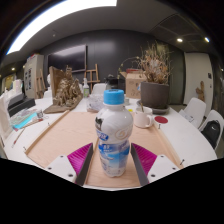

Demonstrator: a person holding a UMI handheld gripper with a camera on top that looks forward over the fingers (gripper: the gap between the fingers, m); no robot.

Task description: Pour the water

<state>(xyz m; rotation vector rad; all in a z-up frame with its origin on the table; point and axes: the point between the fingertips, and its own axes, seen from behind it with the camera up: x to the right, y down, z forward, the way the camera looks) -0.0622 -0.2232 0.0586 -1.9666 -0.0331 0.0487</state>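
A clear plastic water bottle with a blue cap and a pale blue label stands upright between my gripper's two fingers, reaching deep in between them. The magenta pads lie against its two sides with no gap showing, so the gripper is shut on the bottle. The bottle's base is just above the light wooden table. A white cup on a saucer sits on the table a little beyond the bottle, to its right.
On the table's right lies a small red disc. A dark pot with dried branches stands further back. White chairs flank the table on the right, and a blue item lies at the left.
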